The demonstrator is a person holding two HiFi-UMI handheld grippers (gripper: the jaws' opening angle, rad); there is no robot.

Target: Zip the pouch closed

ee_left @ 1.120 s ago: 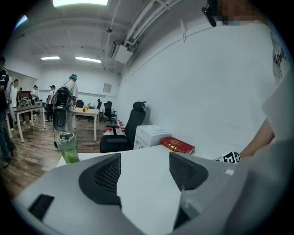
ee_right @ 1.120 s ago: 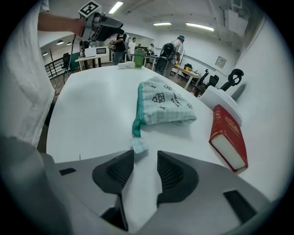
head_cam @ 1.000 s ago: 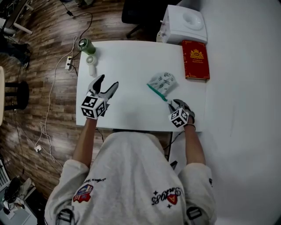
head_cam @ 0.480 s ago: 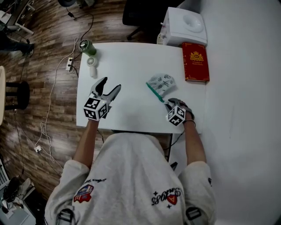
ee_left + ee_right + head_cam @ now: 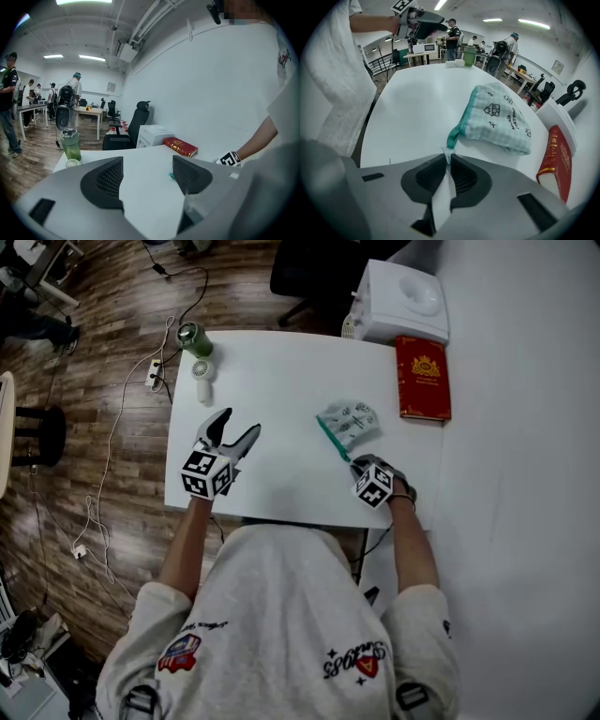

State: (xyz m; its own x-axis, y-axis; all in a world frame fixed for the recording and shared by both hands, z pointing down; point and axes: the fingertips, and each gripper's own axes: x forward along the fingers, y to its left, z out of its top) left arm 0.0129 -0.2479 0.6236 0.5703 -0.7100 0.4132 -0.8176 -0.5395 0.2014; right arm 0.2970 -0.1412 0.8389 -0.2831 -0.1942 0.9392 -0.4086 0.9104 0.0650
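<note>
Left gripper (image 5: 237,426) spread wide, nothing between the jaws, held over the near-left part of the table (image 5: 281,371). I judge it parked until the pouch needs bracing. Pouch (image 5: 497,117) lies flat on the table's right half, its teal zip (image 5: 461,124) edge towards me, a red book (image 5: 422,376) beyond it at the far-right corner. Right gripper (image 5: 447,159) tips steeply down by the near-right edge. Its jaws have just been closing and now pinch the small pale tab (image 5: 448,151) at the zip's near end. Slider pull or end tab, I cannot tell; the grip suits a pull along the zip.
</note>
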